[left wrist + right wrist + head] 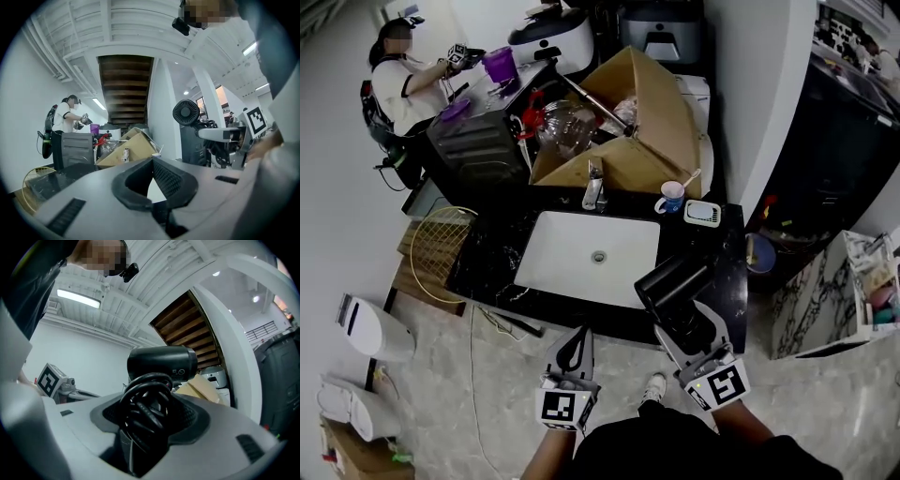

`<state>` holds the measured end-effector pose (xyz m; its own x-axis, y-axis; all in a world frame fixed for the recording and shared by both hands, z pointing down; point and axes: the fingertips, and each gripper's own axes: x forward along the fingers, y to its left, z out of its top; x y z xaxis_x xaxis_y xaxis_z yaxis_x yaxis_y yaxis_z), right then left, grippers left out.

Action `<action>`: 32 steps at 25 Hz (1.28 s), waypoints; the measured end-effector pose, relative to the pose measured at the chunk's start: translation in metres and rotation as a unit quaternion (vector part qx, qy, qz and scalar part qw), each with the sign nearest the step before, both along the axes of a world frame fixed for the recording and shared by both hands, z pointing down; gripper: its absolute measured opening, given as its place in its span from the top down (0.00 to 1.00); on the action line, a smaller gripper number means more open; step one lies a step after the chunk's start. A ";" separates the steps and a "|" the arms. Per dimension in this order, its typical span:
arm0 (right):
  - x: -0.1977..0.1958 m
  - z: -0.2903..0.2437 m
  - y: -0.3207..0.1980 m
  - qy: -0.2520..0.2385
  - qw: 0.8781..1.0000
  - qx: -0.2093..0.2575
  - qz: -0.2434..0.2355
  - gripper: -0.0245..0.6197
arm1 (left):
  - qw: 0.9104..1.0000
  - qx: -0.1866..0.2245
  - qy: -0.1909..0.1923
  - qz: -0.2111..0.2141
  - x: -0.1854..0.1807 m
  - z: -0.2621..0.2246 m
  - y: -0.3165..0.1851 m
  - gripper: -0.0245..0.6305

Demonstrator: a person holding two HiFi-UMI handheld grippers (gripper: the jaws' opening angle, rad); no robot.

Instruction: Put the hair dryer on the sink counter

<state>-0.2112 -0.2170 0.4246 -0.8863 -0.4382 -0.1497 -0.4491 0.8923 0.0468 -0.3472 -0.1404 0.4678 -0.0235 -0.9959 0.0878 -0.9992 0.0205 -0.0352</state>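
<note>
The black hair dryer (672,284) hangs over the front right corner of the black sink counter (490,255), just right of the white basin (581,251). My right gripper (682,323) is shut on its handle, which has the cord wound round it. In the right gripper view the dryer's barrel (161,363) stands above the jaws of that gripper (147,404), with cord loops between the pads. My left gripper (577,337) hovers in front of the counter edge, shut and holding nothing. The left gripper view shows its pads (152,161) meeting and the dryer's rear grille (186,112) to the right.
A faucet (593,187), a blue-and-white cup (672,197) and a soap dish (702,213) line the counter's back. An open cardboard box (647,122) stands behind them. A person (398,84) works at the far left. A marble-patterned cabinet (825,291) is on the right.
</note>
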 end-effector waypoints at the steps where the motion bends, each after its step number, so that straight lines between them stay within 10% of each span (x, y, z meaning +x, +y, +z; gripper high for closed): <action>1: 0.001 0.001 -0.007 0.002 1.000 -0.001 0.004 0.57 | 1.000 0.001 -0.001 0.005 0.000 0.000 -0.008 0.97; 32: 0.010 0.079 -0.127 0.107 0.973 -0.094 0.182 0.57 | 0.985 -0.011 0.003 0.172 -0.022 0.013 -0.173 0.97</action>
<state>-0.2009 -0.3436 0.5035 -0.6687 -0.7311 0.1352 -0.7353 0.6772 0.0255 -0.3690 -0.3137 0.4810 0.3160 -0.9426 0.1084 -0.9469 -0.3204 -0.0258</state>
